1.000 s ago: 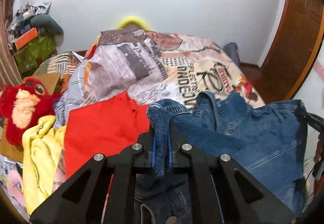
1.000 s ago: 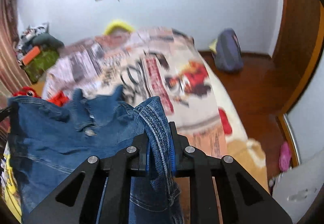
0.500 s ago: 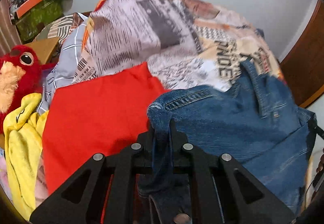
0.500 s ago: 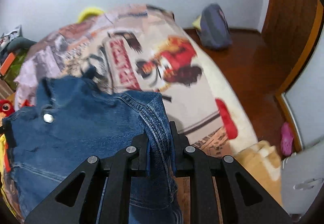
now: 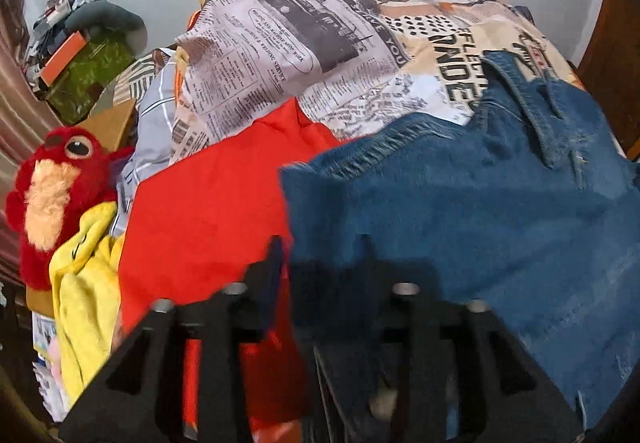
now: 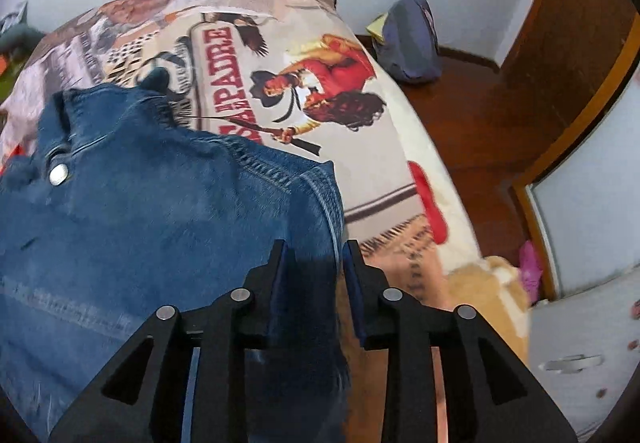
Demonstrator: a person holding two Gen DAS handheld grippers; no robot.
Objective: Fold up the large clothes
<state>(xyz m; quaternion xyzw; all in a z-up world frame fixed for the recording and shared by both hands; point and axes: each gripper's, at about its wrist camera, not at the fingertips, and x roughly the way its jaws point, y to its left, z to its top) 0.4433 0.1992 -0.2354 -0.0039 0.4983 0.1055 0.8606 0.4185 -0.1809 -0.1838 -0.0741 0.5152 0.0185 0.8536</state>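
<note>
Now, jeans: I lay them flat on the bed for folding.
Left gripper: just spread, denim loose between.
Right gripper: likewise parted, releasing.

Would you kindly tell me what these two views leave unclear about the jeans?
- Lower part of the jeans: left wrist view, hidden behind the left claw and cut off by the bottom edge.
- Jeans weave: right wrist view, motion-blurred.
- Edge between the right claw fingers: shadowed, contact unclear.

Bedspread print reads "WELDING SERVICE", "YOU"; right-wrist view shows "PADRE".
</note>
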